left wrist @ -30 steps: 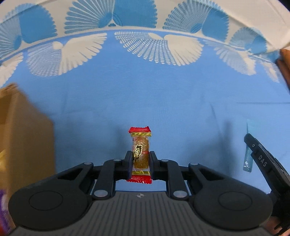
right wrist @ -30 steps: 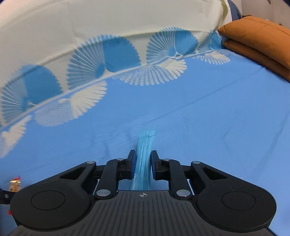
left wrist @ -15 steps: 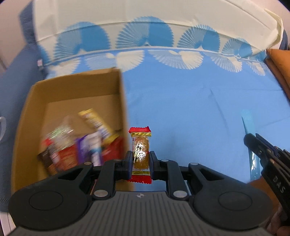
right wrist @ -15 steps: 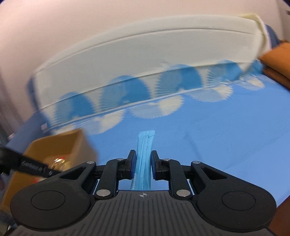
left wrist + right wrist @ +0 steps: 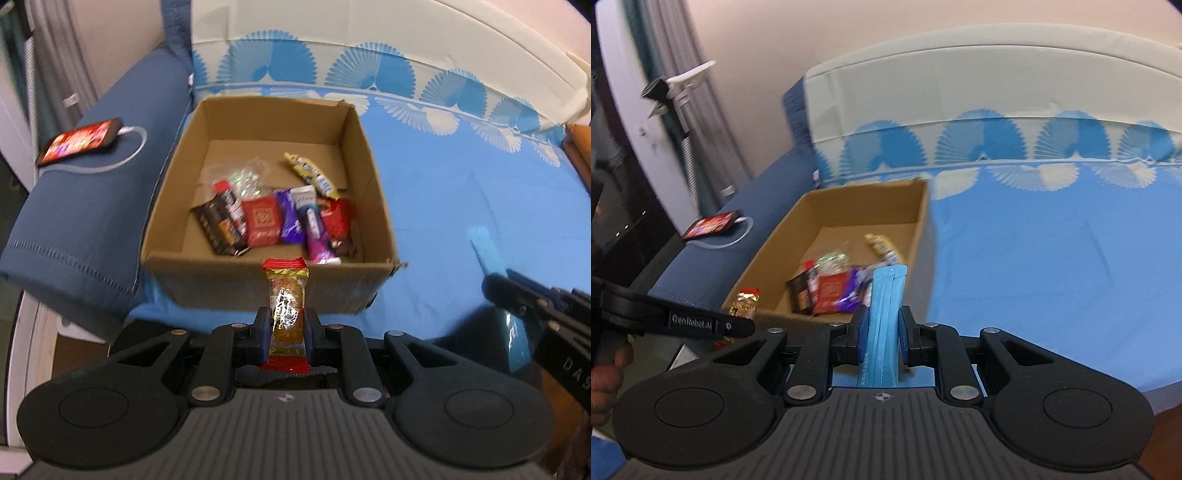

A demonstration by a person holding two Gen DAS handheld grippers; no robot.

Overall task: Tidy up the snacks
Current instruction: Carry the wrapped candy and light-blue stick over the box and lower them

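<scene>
With left gripper (image 5: pixel 286 328) clamped on the gold-and-red snack (image 5: pixel 285 300) and right gripper (image 5: pixel 883 336) pinching the blue sachet (image 5: pixel 884 321), both just short of the cardboard box (image 5: pixel 354 136), carry past its near wall before letting go.

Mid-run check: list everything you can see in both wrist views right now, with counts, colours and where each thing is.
cardboard box: 1, brown, open, on the blue sheet beside the armrest
snack packets: several, red, purple, black, yellow and clear, loose in the box; exact count unclear from blur
gold snack packet: 1, gold with red ends, upright in the left tool, near the box's front wall
blue sachet: 1, light blue, long, upright in the right tool
bed sheet: 1, blue with white fan pattern
armrest: 1, dark blue, left of the box
phone: 1, screen lit red, on the armrest, white cable plugged in
orange cushion: 1, far right edge
left tool: 1, black, shut on the gold snack packet
right tool: 1, black, shut on the blue sachet
</scene>
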